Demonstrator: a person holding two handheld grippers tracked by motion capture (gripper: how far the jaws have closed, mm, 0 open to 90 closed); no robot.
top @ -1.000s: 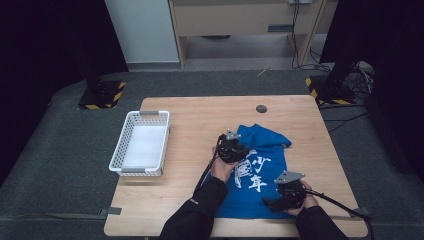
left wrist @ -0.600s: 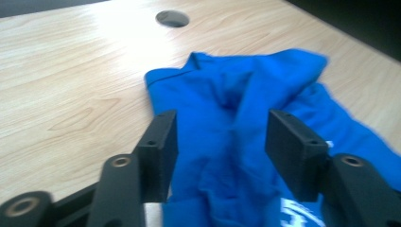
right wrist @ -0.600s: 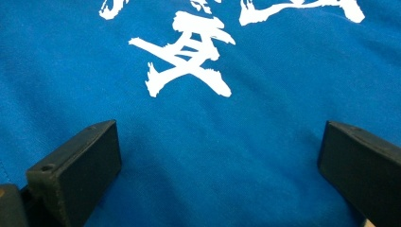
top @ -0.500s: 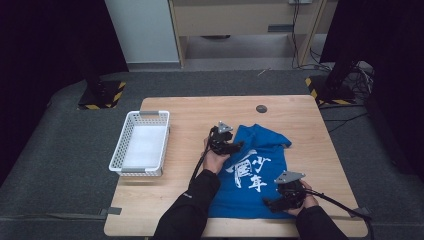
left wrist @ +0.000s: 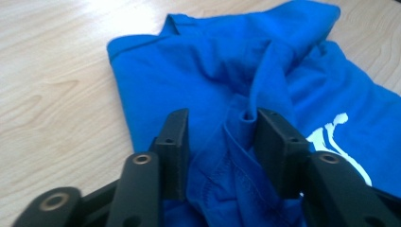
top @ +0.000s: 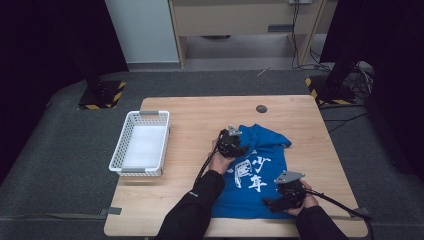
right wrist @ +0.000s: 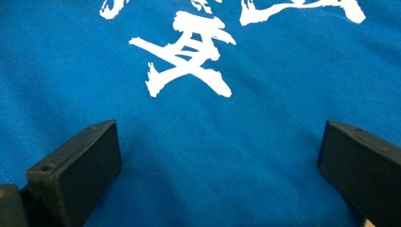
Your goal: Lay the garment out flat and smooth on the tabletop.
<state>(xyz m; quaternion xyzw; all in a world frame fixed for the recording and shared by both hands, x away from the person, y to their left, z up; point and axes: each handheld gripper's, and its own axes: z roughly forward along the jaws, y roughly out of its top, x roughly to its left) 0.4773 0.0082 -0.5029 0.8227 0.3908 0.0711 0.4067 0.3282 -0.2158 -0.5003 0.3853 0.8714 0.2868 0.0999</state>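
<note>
Blue T-shirt (left wrist: 222, 80) fold bunched between left hand-held gripper (left wrist: 221, 127), apparently unclamped.

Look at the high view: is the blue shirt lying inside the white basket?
No, the blue shirt lies spread on the table, apart from the white basket.

The blue shirt (top: 255, 175) has its near-left part hidden under the left sleeve (top: 192, 212). White print (right wrist: 189, 56) is cut off by the top edge in the right gripper view.

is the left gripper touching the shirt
Touching. In the left gripper view, a ridge of the shirt is bunched between the left gripper fingers, against the right one.
</note>
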